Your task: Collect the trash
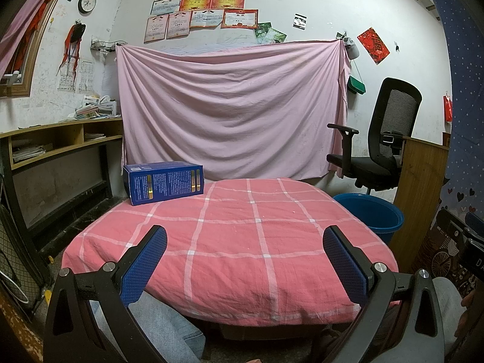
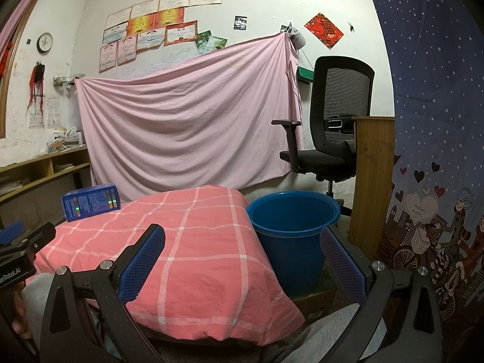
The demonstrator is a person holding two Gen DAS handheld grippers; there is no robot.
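A blue cardboard box (image 1: pixel 163 183) lies on the far left corner of a table covered with a red checked cloth (image 1: pixel 236 242); it also shows in the right wrist view (image 2: pixel 90 202). A blue plastic bucket (image 2: pixel 292 233) stands on the floor right of the table, also seen in the left wrist view (image 1: pixel 370 214). My left gripper (image 1: pixel 245 257) is open and empty over the near part of the cloth. My right gripper (image 2: pixel 242 255) is open and empty, above the table's right edge beside the bucket.
A black office chair (image 2: pixel 329 127) and a wooden desk panel (image 2: pixel 372 181) stand behind the bucket. A pink sheet (image 1: pixel 230 112) hangs on the far wall. Wooden shelves (image 1: pixel 57 142) with papers run along the left. A dark dotted curtain (image 2: pixel 438 151) hangs at right.
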